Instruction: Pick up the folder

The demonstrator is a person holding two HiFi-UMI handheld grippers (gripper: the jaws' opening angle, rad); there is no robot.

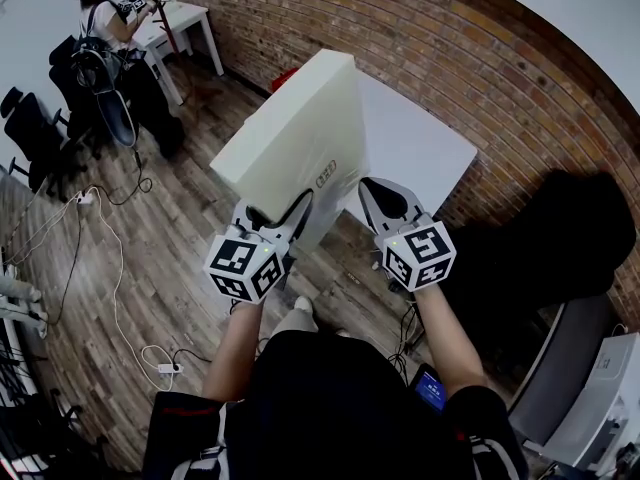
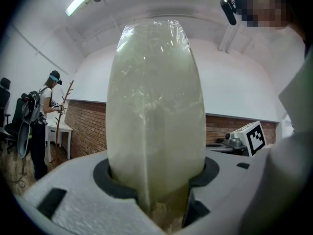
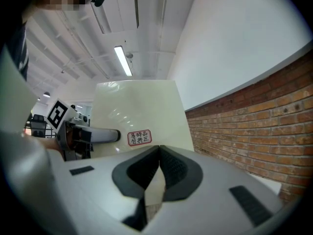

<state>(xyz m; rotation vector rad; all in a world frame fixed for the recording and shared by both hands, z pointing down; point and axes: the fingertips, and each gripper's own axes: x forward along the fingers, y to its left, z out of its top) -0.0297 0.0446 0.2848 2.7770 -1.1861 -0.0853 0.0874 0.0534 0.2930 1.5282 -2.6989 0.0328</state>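
The folder (image 1: 300, 128) is a thick cream box file wrapped in clear film, held tilted in the air over the white table's near edge. My left gripper (image 1: 275, 213) has its jaws wide around the folder's lower edge and is shut on it; in the left gripper view the folder (image 2: 156, 106) fills the gap between the pads. My right gripper (image 1: 375, 196) is shut with nothing between its pads, just right of the folder. In the right gripper view the jaws (image 3: 159, 153) meet, and the folder (image 3: 137, 111) with its red sticker stands behind them on the left.
A white table (image 1: 420, 148) stands against the brick wall (image 1: 450, 48). Another person (image 1: 105, 18) stands at the far left by a small white table (image 1: 185, 18). Black chairs (image 1: 30, 128) and cables (image 1: 110, 268) lie on the wooden floor. A black mass (image 1: 560, 238) sits at the right.
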